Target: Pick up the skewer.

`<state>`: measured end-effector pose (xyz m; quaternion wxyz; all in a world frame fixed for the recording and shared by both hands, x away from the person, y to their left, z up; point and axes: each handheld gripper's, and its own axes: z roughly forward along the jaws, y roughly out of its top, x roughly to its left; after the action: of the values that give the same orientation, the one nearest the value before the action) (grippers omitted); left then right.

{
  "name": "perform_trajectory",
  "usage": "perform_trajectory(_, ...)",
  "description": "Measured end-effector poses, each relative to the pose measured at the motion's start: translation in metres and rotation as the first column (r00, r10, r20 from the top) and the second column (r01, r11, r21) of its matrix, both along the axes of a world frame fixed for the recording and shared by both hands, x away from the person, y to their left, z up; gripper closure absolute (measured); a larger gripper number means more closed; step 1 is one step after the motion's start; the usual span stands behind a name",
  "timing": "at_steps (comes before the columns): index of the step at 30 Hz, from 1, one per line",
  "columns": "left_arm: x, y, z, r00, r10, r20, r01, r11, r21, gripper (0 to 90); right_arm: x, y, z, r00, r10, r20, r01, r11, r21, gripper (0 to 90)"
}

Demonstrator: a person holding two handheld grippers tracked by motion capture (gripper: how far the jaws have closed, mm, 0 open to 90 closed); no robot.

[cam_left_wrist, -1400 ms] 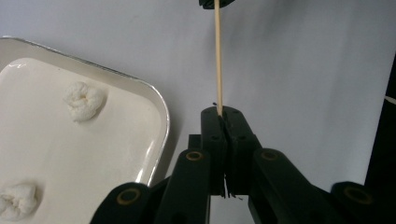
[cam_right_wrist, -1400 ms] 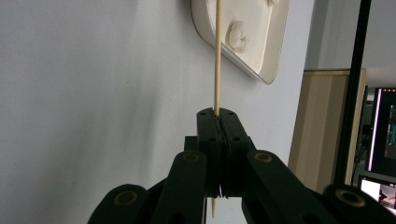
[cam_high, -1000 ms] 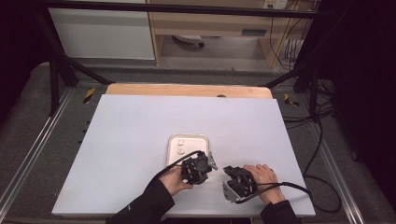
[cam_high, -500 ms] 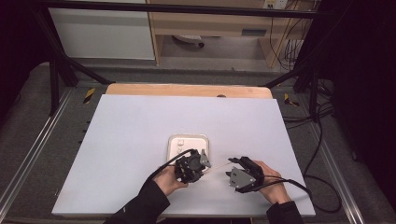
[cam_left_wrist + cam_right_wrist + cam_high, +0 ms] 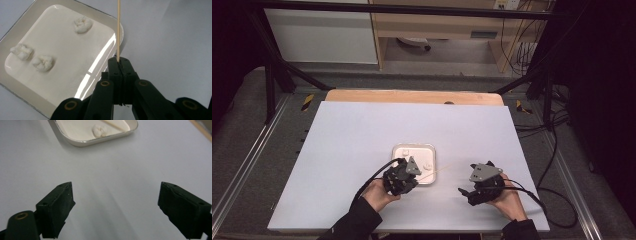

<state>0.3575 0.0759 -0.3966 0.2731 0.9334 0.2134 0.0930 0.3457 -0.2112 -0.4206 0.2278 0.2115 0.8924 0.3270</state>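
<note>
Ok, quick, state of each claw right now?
Left claw: closed on the wooden skewer, beside the white tray.
Right claw: open, holding nothing, over the bare table.

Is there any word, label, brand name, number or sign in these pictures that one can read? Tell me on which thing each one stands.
None can be read.
The white tray and the three white lumps on it carry no print.
The wooden skewer held by the left gripper is bare.
The right gripper and the white table cover show no markings.
The yellow-and-black striped tabs beside the table are patterns, not text.
</note>
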Motion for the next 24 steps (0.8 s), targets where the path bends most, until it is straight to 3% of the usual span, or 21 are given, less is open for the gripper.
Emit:
perform_trajectory(4,-0.002,0.013,0.001,0.9994,0.031,0.015,-0.03,0.999,-0.033,88.5,0.0,-0.001,-0.004,0.9989,-0.033,-0.032,0.033,0.999,0.007,9.6)
perform_trajectory(9,-0.006,0.032,-0.002,0.9976,0.069,0.009,-0.068,0.995,-0.073,88.5,0.001,-0.004,-0.007,0.9948,-0.069,-0.075,0.074,0.995,0.063,6.3)
perform_trajectory(13,-0.01,0.05,-0.005,0.9945,0.104,0.011,-0.103,0.9889,-0.107,88.4,0.002,-0.004,-0.008,0.9895,-0.084,-0.117,0.096,0.99,0.1,3.7)
perform_trajectory(21,-0.016,0.077,-0.009,0.9872,0.159,0.011,-0.155,0.9747,-0.161,88.4,0.006,0.0,-0.007,0.9844,-0.076,-0.159,0.106,0.976,0.189,4.8)
perform_trajectory(24,-0.02,0.085,-0.011,0.984,0.177,0.024,-0.169,0.9683,-0.183,88.5,0.01,0.001,-0.004,0.9766,-0.073,-0.202,0.118,0.968,0.222,5.2)
